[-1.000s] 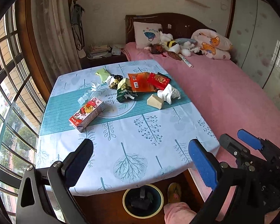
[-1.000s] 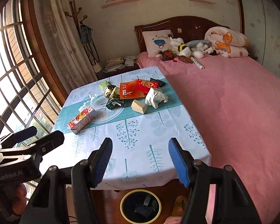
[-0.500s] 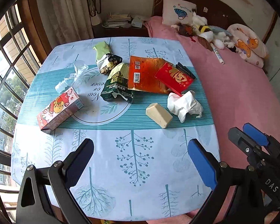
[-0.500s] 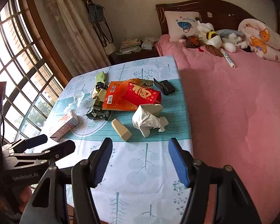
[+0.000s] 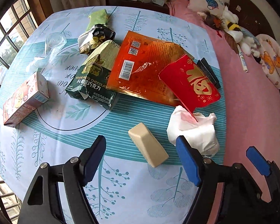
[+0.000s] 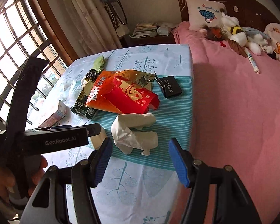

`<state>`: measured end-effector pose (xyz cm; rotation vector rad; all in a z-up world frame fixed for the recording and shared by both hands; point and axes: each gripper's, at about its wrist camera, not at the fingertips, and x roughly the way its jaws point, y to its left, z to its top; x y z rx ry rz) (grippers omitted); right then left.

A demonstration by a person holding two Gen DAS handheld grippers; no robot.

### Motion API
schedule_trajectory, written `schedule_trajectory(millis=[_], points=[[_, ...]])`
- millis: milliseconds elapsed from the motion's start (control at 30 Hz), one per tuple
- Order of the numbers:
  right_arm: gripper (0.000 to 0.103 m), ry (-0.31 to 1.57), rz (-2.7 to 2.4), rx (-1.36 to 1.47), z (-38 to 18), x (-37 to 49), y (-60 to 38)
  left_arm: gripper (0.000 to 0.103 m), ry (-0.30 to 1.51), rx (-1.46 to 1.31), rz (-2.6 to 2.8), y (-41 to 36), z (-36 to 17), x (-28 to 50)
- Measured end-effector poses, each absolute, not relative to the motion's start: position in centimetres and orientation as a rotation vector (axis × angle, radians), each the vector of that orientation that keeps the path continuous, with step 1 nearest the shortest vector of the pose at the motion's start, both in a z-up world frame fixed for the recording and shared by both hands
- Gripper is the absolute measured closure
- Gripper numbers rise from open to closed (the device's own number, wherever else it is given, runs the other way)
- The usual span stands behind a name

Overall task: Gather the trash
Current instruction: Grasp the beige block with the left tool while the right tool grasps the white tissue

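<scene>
We find the left gripper (image 5: 140,149) low in the left wrist view, its jaws closing and apart, pressing on nothing. The beige block (image 5: 148,144) lies on the cloth in the gap between the two fingers, clear of both. The right-hand finger (image 5: 186,158) crosses in front of the crumpled white tissue (image 5: 194,130), which sits right of centre.

We find the right gripper (image 6: 138,158) low in the right wrist view, jaws standing wide and holding nothing. The same tissue (image 6: 134,132) lies just beyond the fingertips, at centre frame. The left gripper's body enters from the left edge of this view, with a hand (image 6: 1,183) at lower left.

Further out, the red envelope (image 5: 190,84) rests with one corner on the tissue and overlaps the orange packet (image 5: 143,67). The green chocolate wrapper (image 5: 95,76) lies left of centre, partly under the orange packet. A black case (image 6: 169,87) stands right of the envelope. A pink carton (image 5: 24,99) lies at the left edge, a clear plastic cup (image 5: 54,43) at upper left, a crumpled foil wrapper (image 5: 95,37) and a pale green wrapper (image 5: 99,16) toward the top.

All rest on the table's blue tree-print cloth (image 5: 121,183). A pink bed (image 6: 242,112) fills the right of the frame, with soft toys (image 6: 237,33) at upper right.
</scene>
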<state>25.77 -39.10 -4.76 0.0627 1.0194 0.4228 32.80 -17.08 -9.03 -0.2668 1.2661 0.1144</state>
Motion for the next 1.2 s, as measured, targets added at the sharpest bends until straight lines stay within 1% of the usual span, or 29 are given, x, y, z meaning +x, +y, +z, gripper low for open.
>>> schedule_trajectory(millis=[33,133,200,233,267,300,367,567,600,633,667,733,767,800,833,1200], points=[[0.041,1.027,0.434,0.059,-5.0,26.0,-39.0,0.032,1.277,-0.280,0.118,-17.0,-9.5,33.2],[0.041,1.050,0.456,0.052,-5.8,26.7,-38.7,0.043,1.319,-0.289,0.130,-17.1,-11.0,33.8],[0.041,1.066,0.472,0.051,-6.3,27.2,-38.4,0.053,1.339,-0.296,0.118,-17.2,-11.9,34.0],[0.041,1.073,0.480,0.049,-6.5,27.3,-38.1,0.056,1.345,-0.296,0.111,-17.2,-12.2,33.9],[0.041,1.079,0.488,0.043,-6.7,27.5,-37.8,0.063,1.352,-0.291,0.107,-17.3,-12.3,33.9],[0.041,1.084,0.494,0.034,-6.9,27.6,-37.5,0.073,1.361,-0.282,0.103,-17.4,-12.6,34.0],[0.040,1.089,0.505,0.017,-7.2,27.8,-36.8,0.078,1.373,-0.264,0.103,-17.3,-12.9,33.7],[0.041,1.113,0.492,-0.055,-8.7,28.6,-34.4,0.079,1.369,-0.256,0.119,-15.9,-12.8,32.9],[0.045,1.125,0.484,-0.067,-9.1,28.8,-34.2,0.079,1.368,-0.260,0.124,-15.6,-12.8,32.7],[0.056,1.140,0.498,-0.070,-9.5,28.8,-33.9,0.079,1.366,-0.265,0.127,-15.3,-12.7,32.5],[0.061,1.144,0.515,-0.064,-9.6,28.8,-33.7,0.079,1.365,-0.267,0.132,-15.0,-12.5,32.3],[0.065,1.115,0.515,-0.083,-9.2,28.4,-33.3,0.079,1.356,-0.272,0.134,-14.5,-12.1,31.8],[0.070,1.107,0.528,-0.082,-8.9,28.1,-33.1,0.079,1.351,-0.272,0.134,-14.3,-11.9,31.6],[0.073,1.103,0.540,-0.072,-8.6,27.8,-33.0,0.079,1.345,-0.270,0.134,-14.1,-11.6,31.4],[0.079,1.102,0.549,-0.065,-8.3,27.5,-32.9,0.079,1.337,-0.269,0.131,-14.0,-11.2,31.2],[0.079,1.092,0.581,0.061,-5.3,22.9,-31.7,0.079,1.270,-0.236,0.068,-11.1,-6.5,25.6]])
